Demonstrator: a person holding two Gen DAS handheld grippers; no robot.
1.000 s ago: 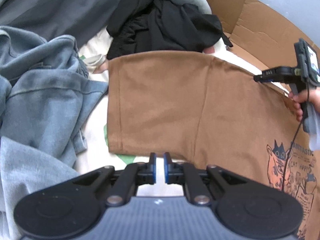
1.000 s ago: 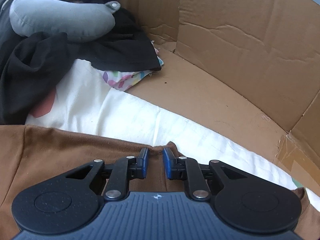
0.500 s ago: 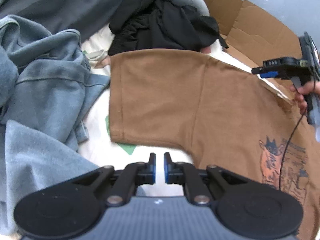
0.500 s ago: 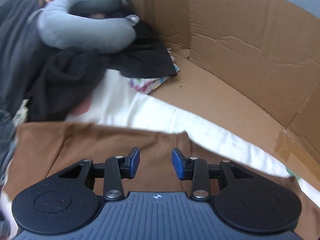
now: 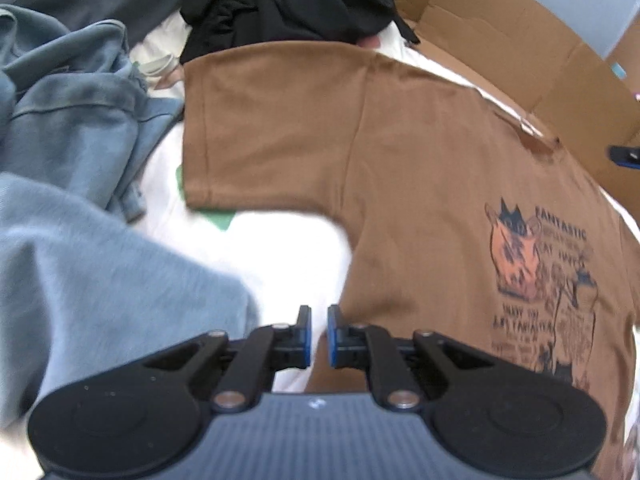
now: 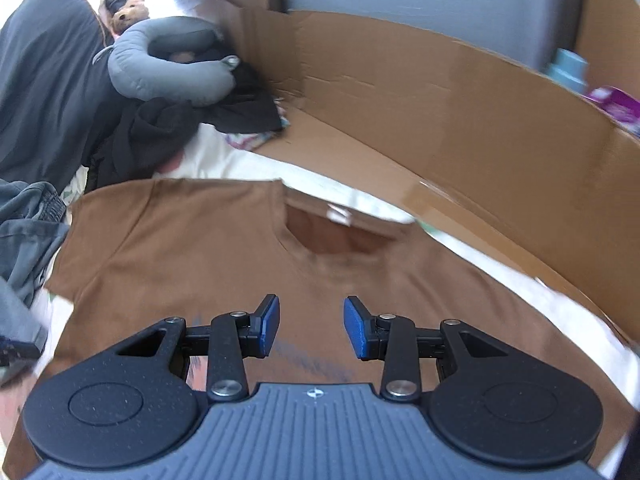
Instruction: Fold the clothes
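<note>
Right gripper (image 6: 310, 326) has let go and backed off the brown T-shirt (image 5: 420, 152); jaws wide, empty.
Left gripper (image 5: 317, 334) nearly closed, empty. Shirt's light, limp: pinch sleeve hem (image 5: 192, 128) at left of frame.

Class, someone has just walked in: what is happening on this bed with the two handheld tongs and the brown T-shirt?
A person is folding laundry with a pair of tongs in each hand. The brown T-shirt lies spread flat, print side up, on the white sheet. The right tongs hover open above its chest, below the collar. The left tongs sit nearly closed at the shirt's side edge, gripping nothing. No fold is made yet. Blue garments and black clothes wait nearby.
</note>
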